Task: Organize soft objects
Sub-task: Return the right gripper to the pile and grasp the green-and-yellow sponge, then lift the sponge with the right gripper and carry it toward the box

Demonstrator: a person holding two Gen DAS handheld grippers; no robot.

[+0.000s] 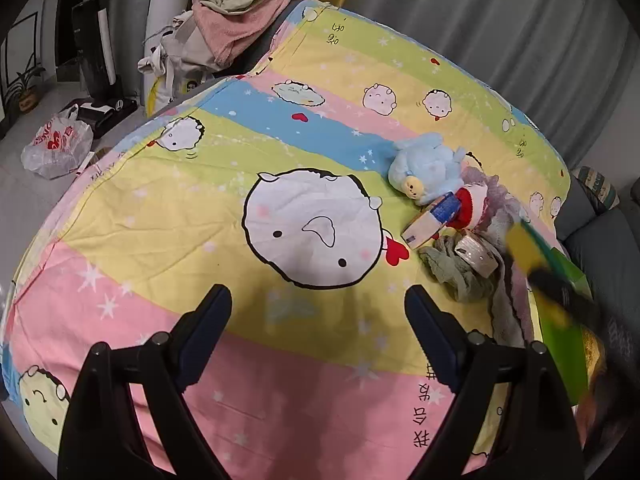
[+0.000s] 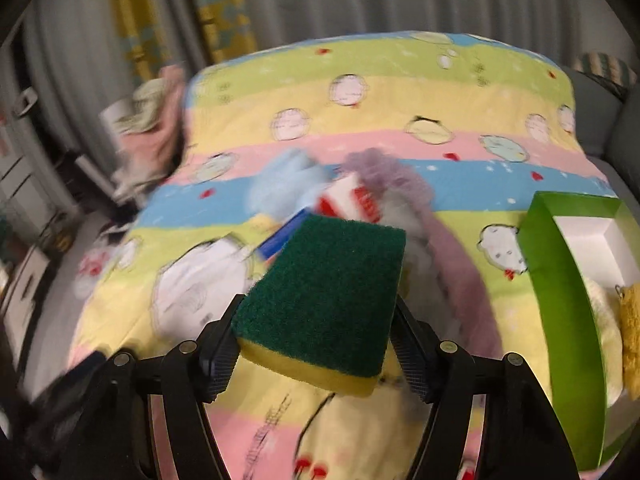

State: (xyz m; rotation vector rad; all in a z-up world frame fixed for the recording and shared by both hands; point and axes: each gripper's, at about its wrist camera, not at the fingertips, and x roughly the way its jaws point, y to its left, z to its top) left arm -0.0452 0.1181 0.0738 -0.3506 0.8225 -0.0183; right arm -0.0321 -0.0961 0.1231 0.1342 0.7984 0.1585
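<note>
My right gripper [image 2: 316, 344] is shut on a green and yellow sponge [image 2: 324, 296] and holds it above the striped cartoon quilt [image 2: 400, 92], left of a green box [image 2: 560, 280]. The sponge shows blurred in the left wrist view [image 1: 524, 244]. A pile lies at the quilt's right: a blue plush toy [image 1: 424, 168], a red and white plush [image 1: 472, 204], a purple cloth [image 1: 504, 216], a grey-green rag [image 1: 456, 272]. My left gripper [image 1: 318, 308] is open and empty above the quilt, left of the pile.
A cardboard pack with a blue label [image 1: 432, 220] and a tape roll [image 1: 476, 256] lie in the pile. The green box holds yellow soft things [image 2: 628, 320]. Clothes are heaped [image 1: 232, 12] beyond the quilt's far left corner. A plastic bag [image 1: 56, 148] lies on the floor.
</note>
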